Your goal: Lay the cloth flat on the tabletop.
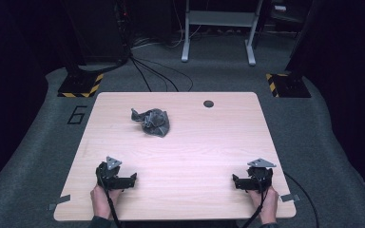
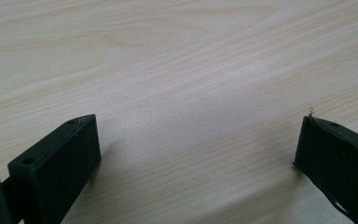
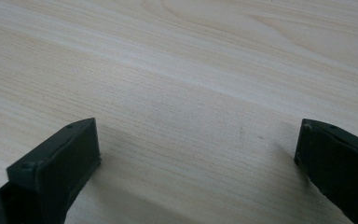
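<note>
Jaws of both the left gripper (image 1: pixel 117 179) and right gripper (image 1: pixel 252 181) stand wide apart, holding nothing, low over the table's (image 1: pixel 209 142) near edge. Crumpled grey cloth (image 1: pixel 153 121) lies far, left of centre, nearer the left gripper.

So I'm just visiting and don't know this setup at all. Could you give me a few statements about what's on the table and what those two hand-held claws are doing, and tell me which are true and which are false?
1. A crumpled grey cloth lies on the far half of the wooden table. True.
2. The left gripper is clamped on the cloth. False: its jaws stand wide apart over bare wood, well short of the cloth.
3. The right gripper is open. True.
4. The cloth lies nearer the right gripper. False: it lies left of the middle, nearer the left gripper.
5. A small dark round spot shows near the table's far edge. True.
</note>
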A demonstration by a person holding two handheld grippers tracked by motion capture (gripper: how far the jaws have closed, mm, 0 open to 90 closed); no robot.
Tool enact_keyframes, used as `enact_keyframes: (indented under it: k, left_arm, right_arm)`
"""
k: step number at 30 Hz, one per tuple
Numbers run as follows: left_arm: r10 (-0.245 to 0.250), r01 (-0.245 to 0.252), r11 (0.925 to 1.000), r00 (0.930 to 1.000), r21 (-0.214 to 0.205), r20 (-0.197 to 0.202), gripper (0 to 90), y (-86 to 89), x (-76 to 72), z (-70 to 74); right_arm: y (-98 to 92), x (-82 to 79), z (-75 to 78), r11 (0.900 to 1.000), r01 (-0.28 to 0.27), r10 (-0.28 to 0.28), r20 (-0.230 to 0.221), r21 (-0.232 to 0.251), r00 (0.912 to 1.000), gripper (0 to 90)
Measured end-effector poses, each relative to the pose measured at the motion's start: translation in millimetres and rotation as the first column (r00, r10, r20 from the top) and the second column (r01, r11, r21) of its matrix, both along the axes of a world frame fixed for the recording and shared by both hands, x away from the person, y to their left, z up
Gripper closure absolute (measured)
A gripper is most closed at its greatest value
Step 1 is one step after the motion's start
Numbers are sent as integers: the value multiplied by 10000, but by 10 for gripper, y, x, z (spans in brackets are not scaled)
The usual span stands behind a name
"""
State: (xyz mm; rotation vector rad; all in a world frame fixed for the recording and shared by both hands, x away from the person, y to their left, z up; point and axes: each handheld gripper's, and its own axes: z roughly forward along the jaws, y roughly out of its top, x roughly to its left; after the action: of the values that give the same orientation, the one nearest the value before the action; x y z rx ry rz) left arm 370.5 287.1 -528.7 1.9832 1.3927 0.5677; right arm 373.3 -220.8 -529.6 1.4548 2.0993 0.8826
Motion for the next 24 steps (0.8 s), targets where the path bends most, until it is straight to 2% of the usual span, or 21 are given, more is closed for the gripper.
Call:
enact_keyframes:
  k: [6, 9, 15, 24]
  left_arm:
    - [-70, 79, 9995, 9996, -307, 287, 0, 74, 101, 180]
    - [-208, 219, 9994, 9991, -283, 370, 0, 72, 173, 281]
    - [-526, 544, 9980, 9973, -326, 516, 1, 3, 391, 438]
    - [-916, 926, 9956, 9939, -135, 607, 1, -97, 761, 637]
  right_arm:
    - [1, 0, -1, 10000, 23, -23, 14, 0, 10000, 0]
    - [2, -2, -2, 10000, 49, -49, 36, -2, 10000, 0]
    - [3, -4, -2, 10000, 82, -82, 52, -11, 10000, 0]
    - [1, -4, -3, 10000, 70, -70, 64, -15, 10000, 1]
